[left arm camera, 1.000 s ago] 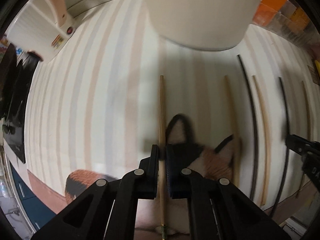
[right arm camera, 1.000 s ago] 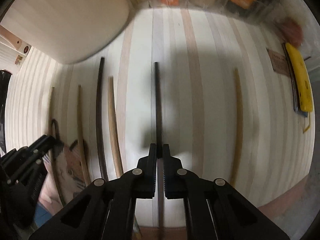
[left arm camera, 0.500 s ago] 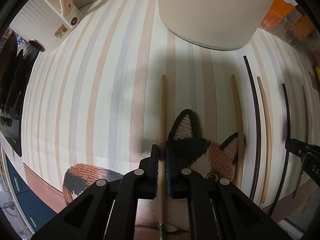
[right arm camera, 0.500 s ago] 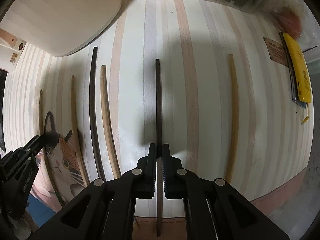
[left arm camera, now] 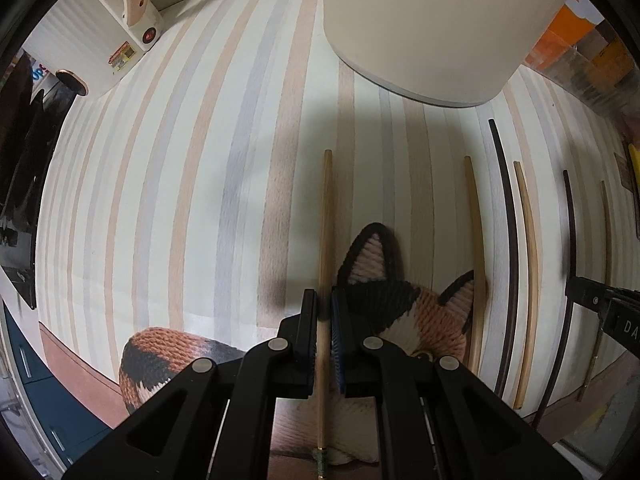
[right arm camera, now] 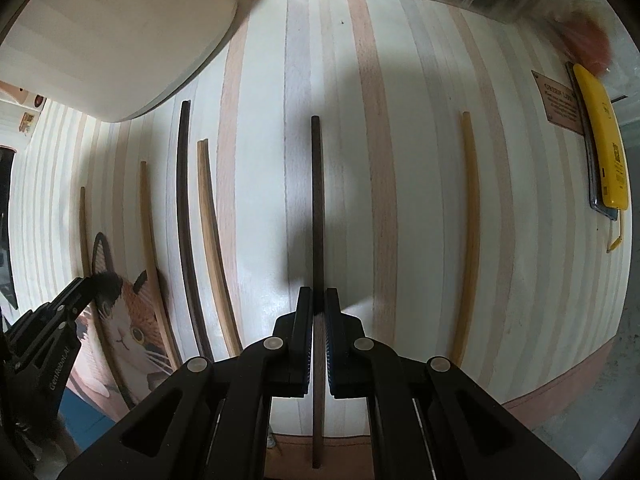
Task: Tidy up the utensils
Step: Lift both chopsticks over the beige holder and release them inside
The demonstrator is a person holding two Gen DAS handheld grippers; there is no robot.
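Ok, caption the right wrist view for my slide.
Right tool shut on a dark chopstick above a striped tablecloth, other chopsticks laid alongside.

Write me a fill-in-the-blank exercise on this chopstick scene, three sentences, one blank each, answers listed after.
1. The left gripper is shut on a ____-coloured wooden chopstick.
2. The right gripper is shut on a ____ chopstick.
3. The knitted mat beside the left gripper shows the face of a ____.

Missing words: light; dark; cat
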